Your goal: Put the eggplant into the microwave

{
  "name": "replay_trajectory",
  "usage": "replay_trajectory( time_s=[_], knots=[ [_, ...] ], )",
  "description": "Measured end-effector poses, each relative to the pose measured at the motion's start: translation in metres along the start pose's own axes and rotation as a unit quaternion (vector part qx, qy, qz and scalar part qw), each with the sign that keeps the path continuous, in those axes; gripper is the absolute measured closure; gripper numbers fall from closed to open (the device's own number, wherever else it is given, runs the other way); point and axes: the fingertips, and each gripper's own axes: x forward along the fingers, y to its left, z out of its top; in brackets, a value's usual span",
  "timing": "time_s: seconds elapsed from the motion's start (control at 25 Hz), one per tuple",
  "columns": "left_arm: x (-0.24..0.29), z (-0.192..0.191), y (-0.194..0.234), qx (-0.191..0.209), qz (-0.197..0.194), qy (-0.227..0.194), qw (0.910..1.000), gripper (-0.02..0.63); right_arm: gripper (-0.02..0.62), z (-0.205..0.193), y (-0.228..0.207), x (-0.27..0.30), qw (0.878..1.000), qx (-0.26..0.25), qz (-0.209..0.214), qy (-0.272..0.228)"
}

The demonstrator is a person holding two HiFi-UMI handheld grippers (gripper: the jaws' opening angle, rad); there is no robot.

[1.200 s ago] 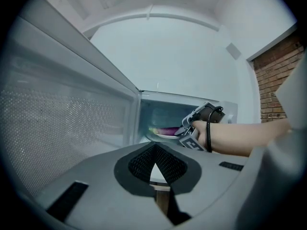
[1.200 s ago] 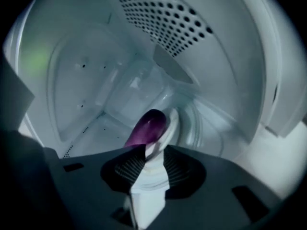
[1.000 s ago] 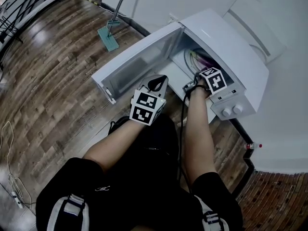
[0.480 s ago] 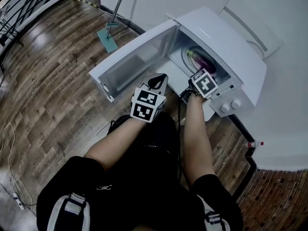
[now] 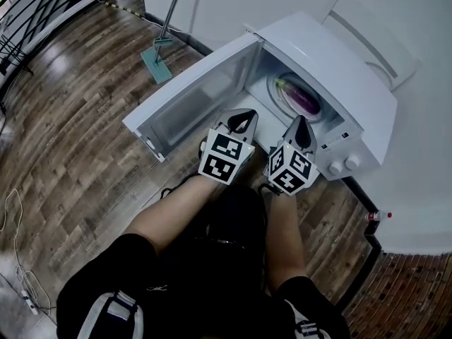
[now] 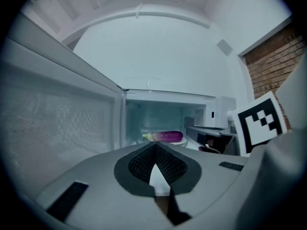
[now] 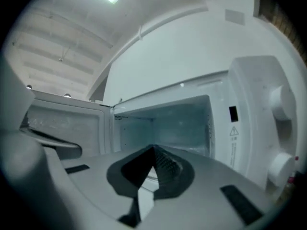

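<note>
Left gripper view: left gripper (image 6: 154, 146) jaws pressed together, empty; right gripper (image 7: 154, 150) jaws just closed, empty. Eggplant (image 6: 168, 136) lies crosswise inside microwave (image 5: 339, 69), stem toward its door (image 6: 57, 123).

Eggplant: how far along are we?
Done: eggplant lies inside the microwave on its turntable. In hand: nothing; right tongs have just closed empty, left tongs shut, both outside the microwave. Left: probably only shutting the door, which stands open.

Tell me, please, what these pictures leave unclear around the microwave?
- Right gripper view: the eggplant is hidden behind the right gripper.
- Right gripper view: the label print is too small to read.
- Head view: the knobs have markings too small to tell.
</note>
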Motion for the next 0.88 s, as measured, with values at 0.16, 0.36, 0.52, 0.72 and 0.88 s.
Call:
replay_trajectory(
  time_s=[0.16,0.36,0.52,0.72,0.88],
  knots=[
    [0.019,0.006,0.005,-0.002,-0.012,-0.009,0.9999,0.609,0.583,0.016,0.017,-0.003,0.999,-0.026,0.024,-0.033],
    [0.003,0.065,0.003,-0.009,-0.005,-0.004,0.9999,0.607,0.583,0.067,0.026,-0.013,0.999,-0.012,0.033,0.001],
    [-0.029,0.149,-0.004,-0.02,0.003,0.025,0.9995,0.609,0.583,0.168,0.038,-0.034,0.999,-0.005,0.036,0.021],
    [-0.083,0.302,-0.021,-0.019,0.018,0.028,0.9993,0.609,0.583,0.316,0.042,-0.068,0.999,0.005,0.041,0.036],
    [-0.125,0.401,-0.038,-0.018,0.027,0.031,0.999,0.609,0.583,0.418,0.046,-0.097,0.998,0.01,0.048,0.042]
  ],
)
